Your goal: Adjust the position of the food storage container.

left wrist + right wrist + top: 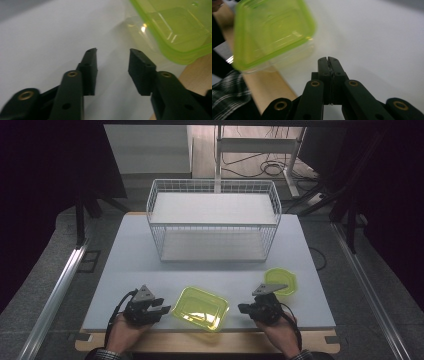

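Observation:
A lime-green see-through rectangular container (200, 308) lies near the table's front edge, between my two grippers. My left gripper (162, 311) sits just left of it, jaws apart, with nothing between them. In the left gripper view its fingertips (112, 66) hover over bare white table, and the container (175, 27) lies ahead to the upper right. My right gripper (242, 308) rests to the right of the container, jaws pressed together and empty. In the right gripper view the jaws (328, 63) point past the blurred container (272, 32) at upper left.
A smaller green container (281, 281) lies behind the right gripper. A white wire basket shelf (214, 220) stands at the back middle of the white table (140, 265). A wooden strip (210, 340) runs along the front edge. A plaid sleeve (229, 97) shows at lower left.

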Motion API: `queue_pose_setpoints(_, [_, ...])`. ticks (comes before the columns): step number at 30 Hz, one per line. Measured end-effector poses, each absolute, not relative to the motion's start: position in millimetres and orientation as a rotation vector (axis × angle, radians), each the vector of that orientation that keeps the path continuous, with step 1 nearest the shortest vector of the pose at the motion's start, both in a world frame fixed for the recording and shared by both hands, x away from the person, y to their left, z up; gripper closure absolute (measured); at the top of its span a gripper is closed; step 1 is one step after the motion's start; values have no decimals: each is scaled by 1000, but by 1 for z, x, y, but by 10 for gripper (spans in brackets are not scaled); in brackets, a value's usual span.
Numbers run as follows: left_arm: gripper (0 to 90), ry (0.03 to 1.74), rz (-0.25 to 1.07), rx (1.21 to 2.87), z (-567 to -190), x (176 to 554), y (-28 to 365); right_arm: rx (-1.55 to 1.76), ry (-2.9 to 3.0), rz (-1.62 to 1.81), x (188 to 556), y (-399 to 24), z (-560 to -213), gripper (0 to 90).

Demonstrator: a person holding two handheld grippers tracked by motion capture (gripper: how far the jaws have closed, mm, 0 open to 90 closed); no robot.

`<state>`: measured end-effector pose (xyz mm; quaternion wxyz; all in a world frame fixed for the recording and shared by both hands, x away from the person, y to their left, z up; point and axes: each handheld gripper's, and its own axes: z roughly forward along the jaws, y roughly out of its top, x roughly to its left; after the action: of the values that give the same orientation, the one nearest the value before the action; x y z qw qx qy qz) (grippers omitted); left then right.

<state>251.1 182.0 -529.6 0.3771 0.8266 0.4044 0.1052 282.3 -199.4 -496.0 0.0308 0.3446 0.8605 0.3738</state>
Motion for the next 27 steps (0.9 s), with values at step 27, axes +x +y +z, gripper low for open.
queue_pose_setpoints(27, [705,913,164,2154,-531,250,141,1096,2664,1092,323,-186,-504,866])
